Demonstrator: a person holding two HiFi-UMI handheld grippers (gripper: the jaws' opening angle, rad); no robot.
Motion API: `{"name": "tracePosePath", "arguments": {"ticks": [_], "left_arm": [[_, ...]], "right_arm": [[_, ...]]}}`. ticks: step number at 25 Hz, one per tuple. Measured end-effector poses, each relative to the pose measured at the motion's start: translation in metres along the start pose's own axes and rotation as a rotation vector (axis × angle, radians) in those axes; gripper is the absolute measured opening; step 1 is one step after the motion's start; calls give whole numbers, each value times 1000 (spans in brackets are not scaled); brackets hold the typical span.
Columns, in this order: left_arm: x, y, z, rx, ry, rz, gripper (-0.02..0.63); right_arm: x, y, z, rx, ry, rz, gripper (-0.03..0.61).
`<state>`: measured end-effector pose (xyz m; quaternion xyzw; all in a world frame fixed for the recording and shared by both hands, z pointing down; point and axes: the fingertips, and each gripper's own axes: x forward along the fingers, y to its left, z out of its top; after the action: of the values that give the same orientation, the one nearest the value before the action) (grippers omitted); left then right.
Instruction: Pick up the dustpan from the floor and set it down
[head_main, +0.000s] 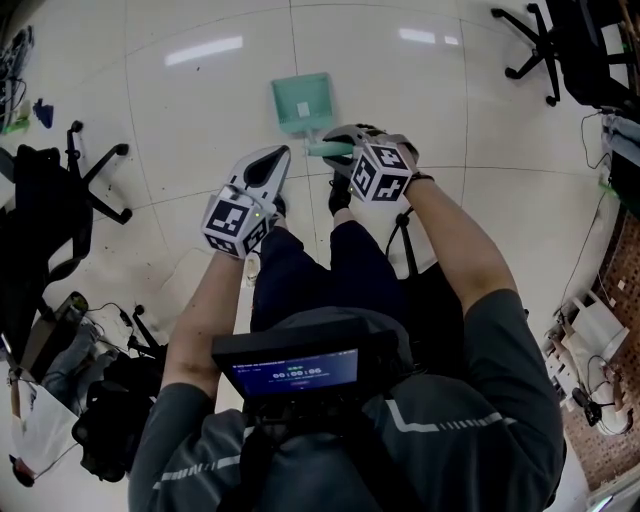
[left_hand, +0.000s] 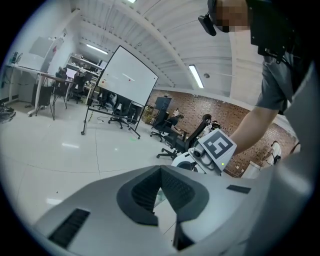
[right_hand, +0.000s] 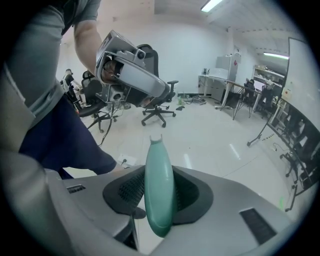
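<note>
The right gripper (right_hand: 159, 199) has its pads closed on the green handle (right_hand: 158, 175) of the dustpan (head_main: 302, 102), which lies on the floor (head_main: 200, 110) at 12 o'clock. The left gripper (left_hand: 161, 192), at its 8 o'clock, is closed and empty. One office chair (head_main: 545, 45) stands well apart at 2 o'clock, a second chair (head_main: 60, 195) at 9.

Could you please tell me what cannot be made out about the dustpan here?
- Head view: the right gripper covers most of the dustpan handle.
- Right gripper view: only the handle shows; the pan is out of frame.
- Head view: from above, whether the pan touches the floor.
</note>
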<state>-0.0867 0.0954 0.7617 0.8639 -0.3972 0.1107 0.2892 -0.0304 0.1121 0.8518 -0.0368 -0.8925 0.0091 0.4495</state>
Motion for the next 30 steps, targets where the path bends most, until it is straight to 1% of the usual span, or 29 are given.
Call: {"name": "tracePosePath", "arguments": {"ticks": [3, 6, 8, 11, 14, 17, 20, 22, 24, 27, 30], "left_arm": [[-6, -2, 3, 1, -2, 3, 26], [-15, -8, 23, 0, -38, 5, 26], [-26, -13, 43, 5, -66, 9, 26], [-45, -21, 80, 23, -112, 13, 26], [-72, -38, 131, 39, -158, 18, 26], [-108, -61, 189, 48, -203, 22, 26], [-148, -86, 244, 51, -258, 25, 26], [-174, -101, 275, 70, -291, 25, 26], [-194, -116, 306, 93, -334, 15, 26], [-220, -142, 347, 124, -386, -18, 26], [-247, -166, 372, 144, -407, -37, 26]], "right_arm": [[-1, -2, 2, -2, -5, -13, 160], [-14, -3, 13, 2, -42, -28, 155], [-28, -5, 30, 19, -85, -42, 155], [-60, -9, 67, 44, -156, -57, 153], [-109, -7, 112, 52, -210, -62, 153], [-173, 2, 160, 45, -263, -76, 153], [-246, 14, 210, 46, -343, -130, 153], [-291, 21, 241, 42, -388, -163, 153], [-333, 27, 267, 16, -416, -176, 153], [-384, 39, 299, -26, -441, -180, 153], [-420, 51, 330, -37, -485, -197, 153]]}}
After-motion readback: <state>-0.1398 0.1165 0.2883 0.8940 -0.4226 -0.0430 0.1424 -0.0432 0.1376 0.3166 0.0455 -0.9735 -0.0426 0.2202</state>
